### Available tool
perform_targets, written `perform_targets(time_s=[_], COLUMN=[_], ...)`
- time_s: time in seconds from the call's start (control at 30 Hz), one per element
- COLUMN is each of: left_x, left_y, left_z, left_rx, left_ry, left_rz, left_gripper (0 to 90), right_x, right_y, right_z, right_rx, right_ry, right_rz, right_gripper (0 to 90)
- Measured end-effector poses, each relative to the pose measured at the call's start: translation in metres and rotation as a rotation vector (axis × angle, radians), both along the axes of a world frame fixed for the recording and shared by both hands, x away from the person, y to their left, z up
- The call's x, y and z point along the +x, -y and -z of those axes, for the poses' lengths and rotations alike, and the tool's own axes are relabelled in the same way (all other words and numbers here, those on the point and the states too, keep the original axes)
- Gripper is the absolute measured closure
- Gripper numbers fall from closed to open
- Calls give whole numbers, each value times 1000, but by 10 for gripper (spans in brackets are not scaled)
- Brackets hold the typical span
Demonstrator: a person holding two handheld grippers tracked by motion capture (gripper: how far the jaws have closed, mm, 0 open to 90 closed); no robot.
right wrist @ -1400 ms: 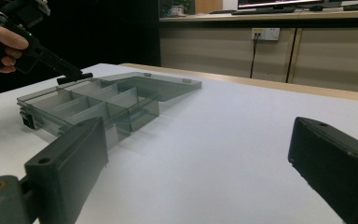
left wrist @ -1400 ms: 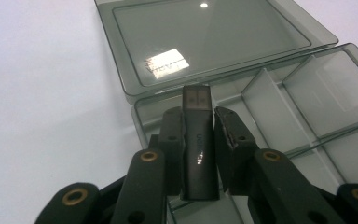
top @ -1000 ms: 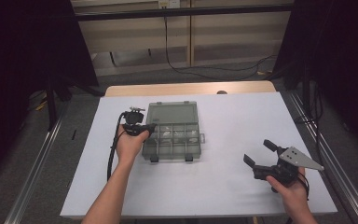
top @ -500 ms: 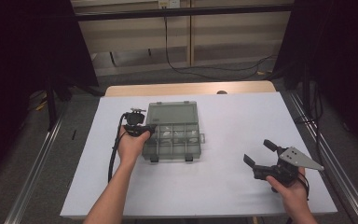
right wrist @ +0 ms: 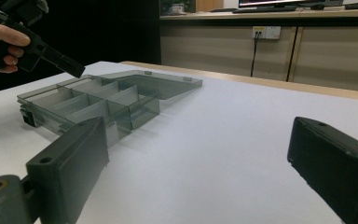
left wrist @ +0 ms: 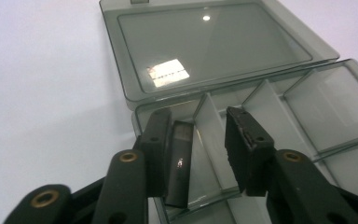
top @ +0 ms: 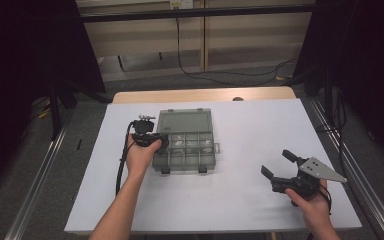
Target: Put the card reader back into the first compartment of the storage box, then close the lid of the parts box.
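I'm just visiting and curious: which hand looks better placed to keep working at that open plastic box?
The left. Its tongs hang right over the box's corner compartment, slightly parted beside a small black thing. The right tongs sit wide open, far off.

We see the white surface [top: 240, 200] lying bare between the smoky transparent compartment box [top: 190, 145] and the right gripper [top: 280, 167], wide enough for a hand to pass. The box's flat-open lid [top: 185, 121] and upright dividers [left wrist: 212, 140] block low passes; the left gripper [top: 156, 141] hangs over its left end compartment.
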State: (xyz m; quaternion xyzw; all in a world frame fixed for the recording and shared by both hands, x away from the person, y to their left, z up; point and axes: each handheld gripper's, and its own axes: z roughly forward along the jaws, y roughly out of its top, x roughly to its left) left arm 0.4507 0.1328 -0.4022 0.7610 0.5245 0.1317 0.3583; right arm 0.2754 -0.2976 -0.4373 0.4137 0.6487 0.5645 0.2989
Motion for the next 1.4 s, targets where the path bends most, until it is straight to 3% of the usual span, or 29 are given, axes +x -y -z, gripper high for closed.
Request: perform_targets(time_s=[0.23, 0.47, 0.6, 0.8, 1.0, 1.4], left_x=[-2, 0, 2, 4, 10, 17], left_y=[-7, -19, -23, -29, -36, -46], left_z=[-7, -12, -13, -12, -6, 1], left_rx=[-6, -18, -13, -20, -16, -10], left_ry=[27, 34, 47, 55, 27, 20], left_rz=[4, -9, 3, 5, -7, -35], left_gripper=[508, 326, 265, 228, 192, 168], right_x=[2, 4, 8, 16, 27, 54], right_y=[0, -3, -7, -13, -27, -50], right_z=[0, 1, 2, 1, 0, 0], right_rx=[-7, -18, -46, -51, -92, -108], right_ry=[-5, -25, -41, -75, -106, -157], right_rz=[3, 8, 10, 29, 26, 32], right_gripper=[46, 46, 45, 46, 48, 54])
